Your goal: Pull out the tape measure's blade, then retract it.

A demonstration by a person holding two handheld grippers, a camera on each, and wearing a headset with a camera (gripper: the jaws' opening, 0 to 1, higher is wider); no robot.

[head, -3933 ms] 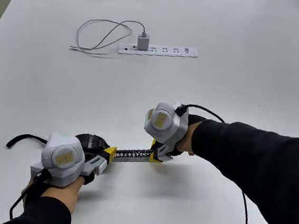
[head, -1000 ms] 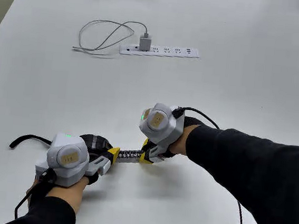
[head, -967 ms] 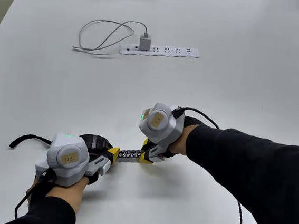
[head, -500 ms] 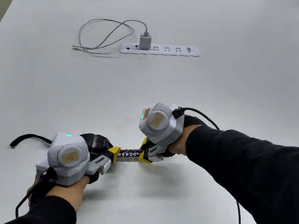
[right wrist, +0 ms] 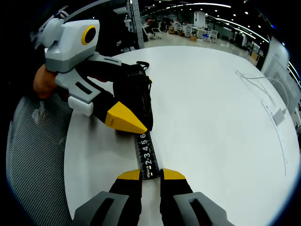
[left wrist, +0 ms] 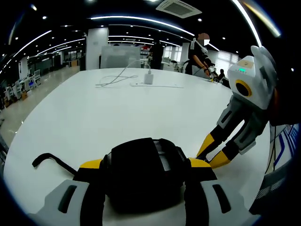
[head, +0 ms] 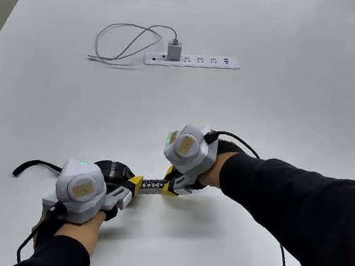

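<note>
Right tool (right wrist: 150,175) is clenched on the free end of the narrow dark steel blade (right wrist: 146,153) with white numerals, its yellow tips pinching the blade low over the white counter (head: 263,97). My left tool (left wrist: 146,165) is clenched as well, one jaw on either side of the black, round plastic case (left wrist: 143,172) of the tape measure. That case sits on the counter near its front edge. Only a short run of blade shows between the case and the right tool, with numerals up to about 6.

I judge the blade to be near the housed end of its travel. Either the pull is barely begun or the return is almost finished, and this one moment does not tell me which. A pull calls for drawing the right tool straight away along the blade's line while the left tool pins the case. A return calls for walking the right tool in slowly, so the spring cannot snatch the blade.

The end hook is buried between the right tool's tips. In the right gripper view the left tool's yellow tip covers the case mouth, so I cannot see where the blade enters. A lock slider may sit on top of the case, but it is black on black and I cannot make it out. A black wrist strap (left wrist: 49,160) trails from the case.
</note>
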